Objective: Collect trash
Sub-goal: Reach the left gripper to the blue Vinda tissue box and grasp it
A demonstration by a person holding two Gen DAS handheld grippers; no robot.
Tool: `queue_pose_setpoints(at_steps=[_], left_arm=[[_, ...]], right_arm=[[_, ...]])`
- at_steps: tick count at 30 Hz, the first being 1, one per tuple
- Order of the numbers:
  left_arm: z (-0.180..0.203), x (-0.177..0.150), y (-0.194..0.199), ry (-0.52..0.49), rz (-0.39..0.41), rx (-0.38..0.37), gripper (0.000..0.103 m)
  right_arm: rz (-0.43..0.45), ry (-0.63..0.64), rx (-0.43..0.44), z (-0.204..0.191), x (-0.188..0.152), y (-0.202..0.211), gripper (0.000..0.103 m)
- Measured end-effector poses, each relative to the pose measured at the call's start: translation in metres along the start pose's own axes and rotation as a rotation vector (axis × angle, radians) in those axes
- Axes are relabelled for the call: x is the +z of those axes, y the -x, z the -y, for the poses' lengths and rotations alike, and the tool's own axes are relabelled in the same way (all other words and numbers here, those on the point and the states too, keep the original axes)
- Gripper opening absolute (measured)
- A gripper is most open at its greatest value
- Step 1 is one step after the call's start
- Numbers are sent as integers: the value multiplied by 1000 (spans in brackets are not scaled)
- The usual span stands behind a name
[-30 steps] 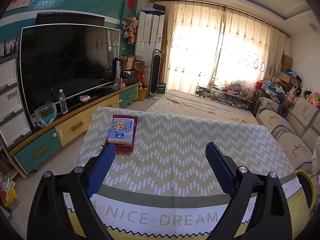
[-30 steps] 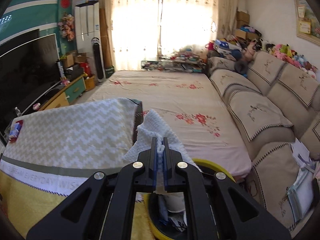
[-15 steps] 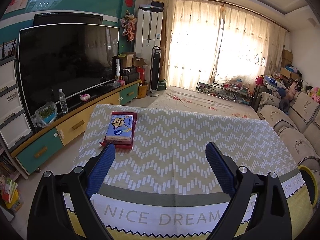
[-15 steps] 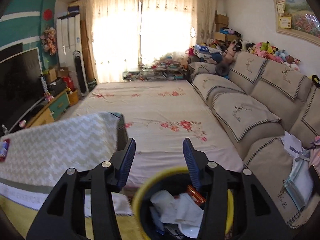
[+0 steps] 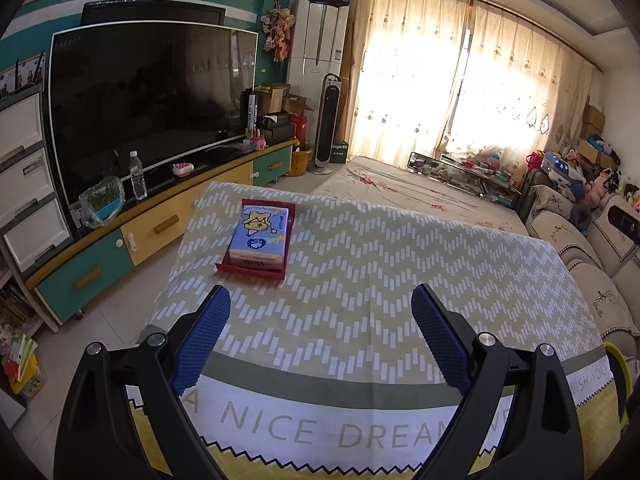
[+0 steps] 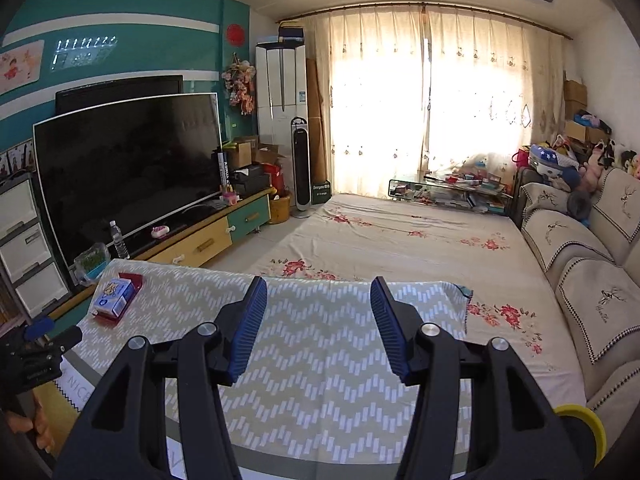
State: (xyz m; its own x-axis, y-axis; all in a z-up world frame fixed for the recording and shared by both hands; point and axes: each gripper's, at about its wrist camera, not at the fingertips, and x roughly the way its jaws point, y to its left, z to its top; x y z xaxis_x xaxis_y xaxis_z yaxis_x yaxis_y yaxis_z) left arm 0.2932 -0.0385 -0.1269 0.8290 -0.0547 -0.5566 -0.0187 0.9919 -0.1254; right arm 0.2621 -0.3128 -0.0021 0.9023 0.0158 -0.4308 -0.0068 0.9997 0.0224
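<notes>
The left tool (image 5: 320,312), black-armed with blue ribbed pads, stood spread wide and held nothing above the tabletop (image 5: 360,264), which was covered with a beige and white zigzag-patterned cloth printed with "NICE DREAM" along its near edge. The right tool (image 6: 318,304), of the same black and blue make, was likewise parted wide with nothing between its pads, poised over the same cloth nearer the right-hand edge. Toward the far left part of the tabletop lay a flat red packet (image 5: 256,268), and resting on top of it was a pale blue soft pack of tissues printed with a yellow cartoon figure (image 5: 261,236); both sat well apart from either tool. In the right wrist view the same pack (image 6: 114,298) showed at the far left corner of the cloth. A yellow-rimmed round bin (image 6: 584,420) peeped in at the lower right corner of the right view, just beside the tabletop and below it; its inside could not be seen. Beyond the tabletop stood a large dark television (image 5: 148,112) on a teal and yellow cabinet (image 5: 160,224), with a clear plastic water bottle (image 5: 137,175) in front of the screen
</notes>
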Motion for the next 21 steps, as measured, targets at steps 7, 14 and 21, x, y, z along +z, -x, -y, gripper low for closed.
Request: queue_pose_setpoints(at_steps=[7, 14, 21], left_arm=[[-4, 1, -11, 17, -32, 18, 91], [-5, 18, -32, -22, -99, 71, 91], [-25, 49, -91, -25, -187, 133, 91]], right_arm=[[-7, -32, -19, 15, -12, -4, 52], [-26, -90, 1, 31, -15, -7, 53], [-51, -103, 4, 33, -21, -17, 53]])
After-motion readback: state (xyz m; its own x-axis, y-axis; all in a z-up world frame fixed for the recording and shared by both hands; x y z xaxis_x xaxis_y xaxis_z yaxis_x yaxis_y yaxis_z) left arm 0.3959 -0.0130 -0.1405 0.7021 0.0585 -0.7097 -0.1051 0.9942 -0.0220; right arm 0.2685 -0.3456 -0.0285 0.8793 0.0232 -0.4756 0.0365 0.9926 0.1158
